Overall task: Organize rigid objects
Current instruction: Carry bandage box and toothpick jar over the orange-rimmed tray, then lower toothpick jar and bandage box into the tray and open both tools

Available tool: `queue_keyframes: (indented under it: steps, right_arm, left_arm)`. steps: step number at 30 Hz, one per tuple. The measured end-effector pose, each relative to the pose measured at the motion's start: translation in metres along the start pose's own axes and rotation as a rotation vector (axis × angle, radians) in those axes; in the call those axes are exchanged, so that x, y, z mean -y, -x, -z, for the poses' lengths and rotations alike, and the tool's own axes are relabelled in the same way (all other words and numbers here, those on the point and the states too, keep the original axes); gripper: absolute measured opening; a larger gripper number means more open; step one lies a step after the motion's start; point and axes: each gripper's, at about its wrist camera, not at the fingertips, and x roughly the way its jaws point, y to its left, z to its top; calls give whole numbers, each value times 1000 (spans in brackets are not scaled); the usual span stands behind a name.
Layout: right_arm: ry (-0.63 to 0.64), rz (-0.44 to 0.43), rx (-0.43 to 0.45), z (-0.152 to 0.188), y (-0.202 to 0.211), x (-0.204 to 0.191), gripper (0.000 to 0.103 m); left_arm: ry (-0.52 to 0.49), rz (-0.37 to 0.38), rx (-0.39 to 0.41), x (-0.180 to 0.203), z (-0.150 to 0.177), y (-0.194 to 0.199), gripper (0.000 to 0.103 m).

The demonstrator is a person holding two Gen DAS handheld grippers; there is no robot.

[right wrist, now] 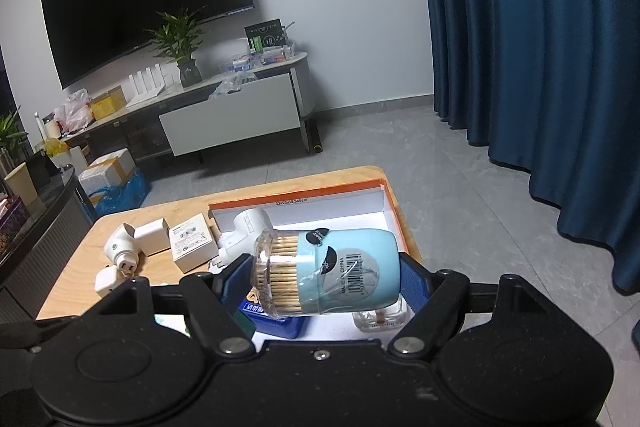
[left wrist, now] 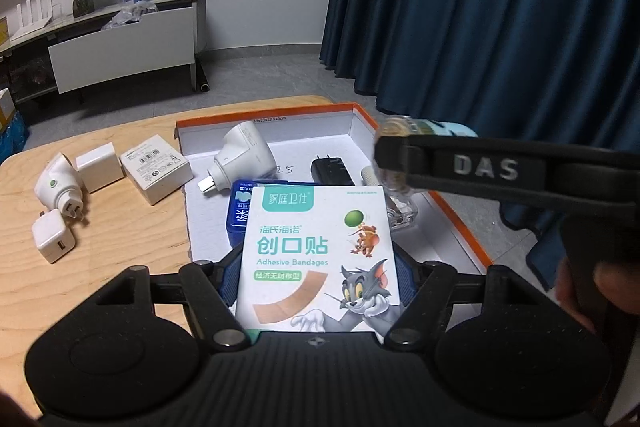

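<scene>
My left gripper (left wrist: 316, 279) is shut on a white adhesive bandage box (left wrist: 316, 251) with cartoon print, held above the near part of an orange-rimmed white tray (left wrist: 460, 223). My right gripper (right wrist: 324, 279) is shut on a light blue toothpick jar (right wrist: 332, 271), lying sideways above the same tray (right wrist: 386, 203). In the left wrist view the right gripper's finger (left wrist: 500, 167) crosses from the right with the jar (left wrist: 396, 131). In the tray lie a white plug adapter (left wrist: 244, 155), a black charger (left wrist: 332, 169), a blue box (left wrist: 238, 211) and a clear glass bottle (right wrist: 380, 319).
On the wooden table (left wrist: 120, 267) left of the tray lie a white plug adapter (left wrist: 58, 187), two white boxes (left wrist: 100, 167) (left wrist: 156, 169) and a white USB charger (left wrist: 54, 241). A TV stand (right wrist: 224, 123) stands behind, a blue curtain (right wrist: 540, 47) at right.
</scene>
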Motion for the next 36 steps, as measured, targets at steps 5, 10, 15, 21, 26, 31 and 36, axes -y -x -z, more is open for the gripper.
queue_keyframes:
  steps: [5, 10, 15, 21, 26, 31, 36]
  right_arm:
    - [15, 1, -36, -5, -24, 1, 90]
    - [25, 3, -77, -14, -52, 0, 90]
    - [20, -10, -7, -28, -67, -1, 91]
    - [-44, -15, 110, -34, -37, 20, 93]
    - [-72, 34, 132, -32, -6, 37, 93]
    - [-59, 51, 151, -27, 15, 41, 93]
    - [-61, 39, 148, -20, 26, 36, 93]
  left_arm:
    - [-5, 8, -17, 0, 1, -6, 71]
    - [-5, 9, -37, -2, 1, -14, 71]
    - [-14, 19, -50, 1, 0, -19, 71]
    - [-34, 44, -50, 9, 0, -23, 71]
    - [-38, 99, -43, 23, -4, -30, 71]
    - [-24, 158, -27, 33, -12, -30, 89]
    - [4, 110, -12, 18, -12, -16, 90]
